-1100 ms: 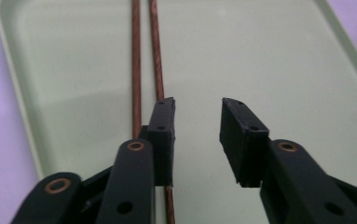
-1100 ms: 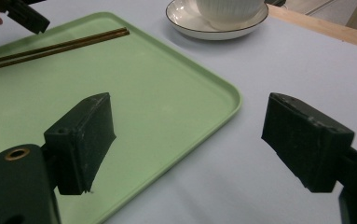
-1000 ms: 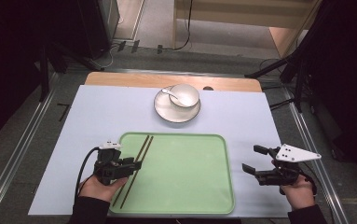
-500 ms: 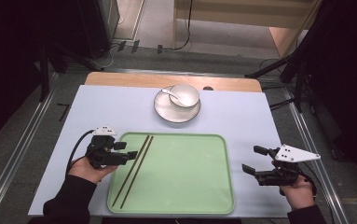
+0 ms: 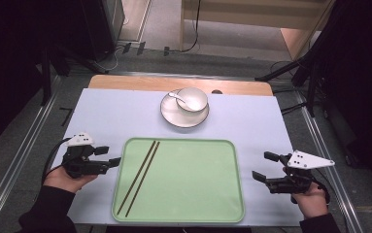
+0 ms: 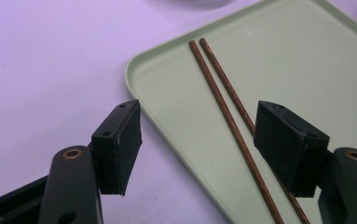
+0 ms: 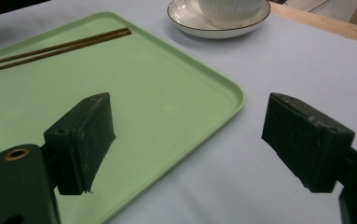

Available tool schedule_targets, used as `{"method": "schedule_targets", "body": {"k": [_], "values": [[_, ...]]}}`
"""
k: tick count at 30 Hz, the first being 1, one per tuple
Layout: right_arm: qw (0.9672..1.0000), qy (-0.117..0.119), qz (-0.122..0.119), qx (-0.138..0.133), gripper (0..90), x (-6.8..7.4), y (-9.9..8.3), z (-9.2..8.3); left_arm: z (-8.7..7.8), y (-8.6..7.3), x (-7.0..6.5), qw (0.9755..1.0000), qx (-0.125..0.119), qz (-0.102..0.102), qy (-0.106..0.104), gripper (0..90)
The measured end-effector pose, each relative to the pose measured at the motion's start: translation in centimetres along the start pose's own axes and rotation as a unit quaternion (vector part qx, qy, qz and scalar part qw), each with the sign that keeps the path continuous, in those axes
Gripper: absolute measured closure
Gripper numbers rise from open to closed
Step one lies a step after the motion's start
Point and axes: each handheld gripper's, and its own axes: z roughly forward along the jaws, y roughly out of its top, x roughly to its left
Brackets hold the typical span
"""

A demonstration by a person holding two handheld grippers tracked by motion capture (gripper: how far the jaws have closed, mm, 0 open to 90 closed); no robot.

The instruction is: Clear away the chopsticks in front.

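The left gripper (image 5: 110, 155) sits at the left edge of the table in the high view, just off the left rim of a pale green tray (image 5: 222, 213), its jaws standing wide with nothing between them; they have just been opening. A pair of dark brown chopsticks (image 5: 139, 176) lies side by side on the tray's left part, running on a slant from the far rim toward the near left corner, touching nothing else. The right gripper (image 5: 266, 167) rests near the table's right edge, apart from the tray, also wide and empty. Beyond the tray stands a white bowl (image 5: 192, 99) on a saucer (image 5: 171, 114), with a white spoon (image 5: 176, 95) leaning in the bowl, all on a pale lilac table cover (image 5: 101, 111). In the left gripper view, the two black pads are spread far apart over the tray's rounded corner (image 6: 139, 79); the chopsticks (image 6: 223, 112) pass below and beside the right-hand pad, free of it. In the right gripper view, the open jaws frame the tray's near corner (image 7: 232, 100), with the chopsticks (image 7: 55, 49) far off at the opposite side and the saucer (image 7: 190, 25) beyond. Judging from this, the chopsticks are already set down on the tray; the bowl, saucer and spoon are off it, so likely they remain to be loaded.
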Motion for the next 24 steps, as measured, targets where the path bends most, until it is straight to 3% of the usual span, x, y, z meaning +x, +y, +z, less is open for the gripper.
{"method": "schedule_targets", "body": {"k": [4, 7, 12, 24], "values": [[1.0000, 0.000, -0.002, 0.001, 17.4, 0.1, 0.1, 0.0, -0.6, -0.8, 0.5, 1.0000, -0.007, 0.001, 0.004, 33.1], [1.0000, 0.001, -0.006, 0.000, 17.3, 0.1, 0.1, 0.0, -1.0, -1.2, 1.2, 0.9998, -0.019, -0.008, -0.004, 33.0], [1.0000, 0.002, -0.007, 0.000, 17.3, 0.1, 0.1, 0.0, -0.8, -1.5, 1.9, 0.9997, -0.009, -0.021, 0.005, 33.1], [1.0000, 0.003, -0.006, 0.000, 17.3, 0.1, 0.1, 0.0, -0.5, -1.7, 2.1, 0.9997, 0.000, -0.025, 0.008, 33.0]]}}
